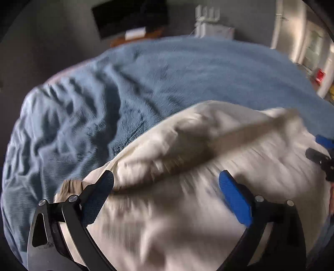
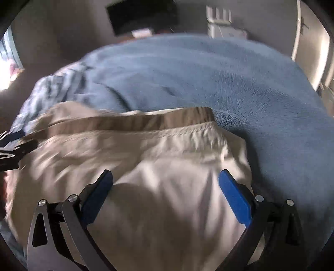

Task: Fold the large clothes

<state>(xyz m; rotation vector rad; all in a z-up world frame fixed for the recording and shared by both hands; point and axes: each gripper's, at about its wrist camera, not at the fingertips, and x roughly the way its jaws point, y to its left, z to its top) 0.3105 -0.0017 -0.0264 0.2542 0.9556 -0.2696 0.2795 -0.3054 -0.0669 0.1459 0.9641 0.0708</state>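
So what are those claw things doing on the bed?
A person holds a gripper in each hand and is folding a big cream garment spread on a fuzzy blue blanket. Both the left gripper and the right gripper are open above the cloth, gripping nothing. The picture is blurry, so things seem to be moving. A tan band runs along the garment's far edge.

A bed under a rumpled blue fleece blanket (image 1: 167,73) fills the room, with grey walls (image 2: 62,31), a dark wall-mounted screen (image 1: 129,18) (blurred) and a bright window (image 2: 8,62) behind.
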